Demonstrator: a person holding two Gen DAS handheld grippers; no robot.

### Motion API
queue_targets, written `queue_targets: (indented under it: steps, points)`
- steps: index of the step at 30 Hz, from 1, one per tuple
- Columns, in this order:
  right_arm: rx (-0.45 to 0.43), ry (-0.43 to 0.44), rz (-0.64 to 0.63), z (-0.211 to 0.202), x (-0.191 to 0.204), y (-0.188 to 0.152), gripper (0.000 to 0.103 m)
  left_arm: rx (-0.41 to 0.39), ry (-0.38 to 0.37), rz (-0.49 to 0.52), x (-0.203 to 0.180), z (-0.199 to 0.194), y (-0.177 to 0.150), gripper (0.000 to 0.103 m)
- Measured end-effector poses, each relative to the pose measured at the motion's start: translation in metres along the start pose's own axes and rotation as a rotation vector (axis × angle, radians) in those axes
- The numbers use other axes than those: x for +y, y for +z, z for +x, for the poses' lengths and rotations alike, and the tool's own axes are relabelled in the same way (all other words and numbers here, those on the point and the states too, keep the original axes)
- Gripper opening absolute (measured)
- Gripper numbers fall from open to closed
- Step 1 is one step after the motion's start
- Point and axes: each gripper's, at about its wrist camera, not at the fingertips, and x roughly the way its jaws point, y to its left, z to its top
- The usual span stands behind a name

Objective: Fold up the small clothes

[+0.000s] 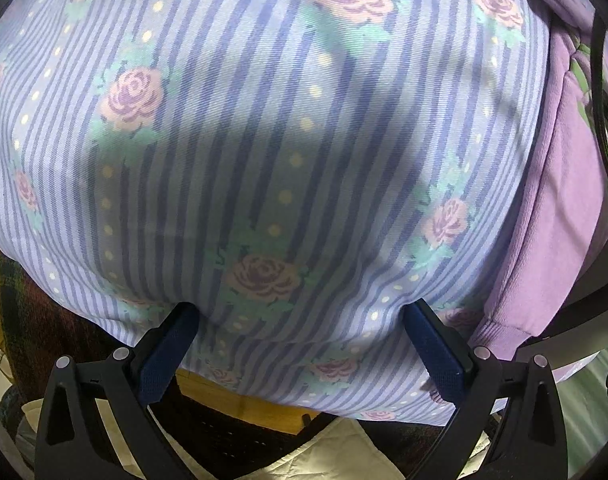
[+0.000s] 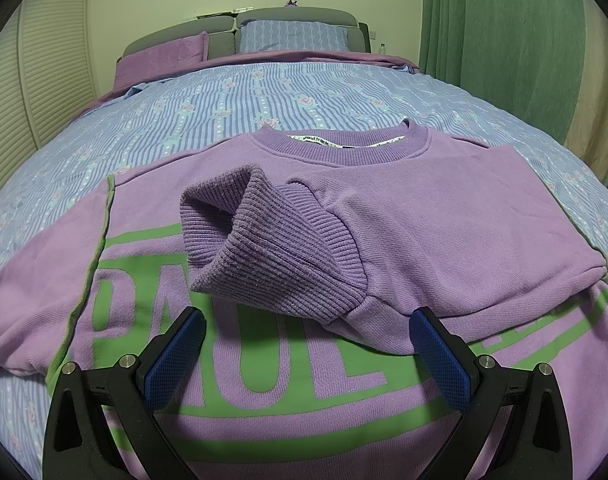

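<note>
Bed with blue striped rose-print cover fills the scene; two pillows at the headboard, one purple, one blue striped. Green curtain at the right of the right wrist view, louvered doors at the left. A small bottle sits beside the bed near the curtain.

One purple sweatshirt lies flat on the bed, front up, collar toward the headboard, green lettering across the chest. One sleeve is folded across the chest, its ribbed cuff bunched up and standing open. The other sleeve lies spread out to the side on the cover.

Right gripper hovers low over the chest, jaws released wide, nothing between them; the cuff sits just ahead of and between the blue pads, not touching as far as shown. Nothing blocks the cuff.

Left gripper is over the bed cover near the bed's edge, jaws spread wide and empty. In this view the sweatshirt's hem edge lies off to the side, apart from the jaws. A black cable crosses that side. Dark plaid fabric and wood floor show below the bed edge.
</note>
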Motion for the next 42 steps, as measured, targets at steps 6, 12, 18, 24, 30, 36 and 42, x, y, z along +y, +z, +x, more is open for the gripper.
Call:
queue_targets:
  steps: [6,12,18,24,30,36,42]
  points:
    - [0.000,-0.001,-0.001,0.000,0.000,0.000,0.103,0.350,-0.104,-0.149,0.017,0.025,0.025,0.103]
    - [0.002,-0.003,-0.003,0.000,0.000,0.000,0.103,0.967,-0.394,-0.421,0.032,0.055,0.022,0.103]
    - [0.002,-0.002,-0.002,0.000,0.000,0.000,0.103,0.826,-0.681,-0.497,0.001,0.021,-0.001,0.103]
    - [0.003,0.003,0.002,-0.001,0.000,0.000,0.103,0.936,-0.870,-0.609,-0.026,0.050,-0.036,0.103]
    - [0.002,0.000,-0.002,-0.002,0.002,-0.001,0.103,0.877,-0.909,-0.644,-0.014,0.054,-0.022,0.103]
    - [0.003,0.000,-0.002,-0.002,0.002,-0.001,0.103,0.795,-0.628,-0.445,0.005,0.026,0.017,0.103]
    - [0.002,-0.001,-0.002,-0.002,0.002,-0.001,0.103,0.461,-0.202,-0.342,0.034,-0.009,0.068,0.103]
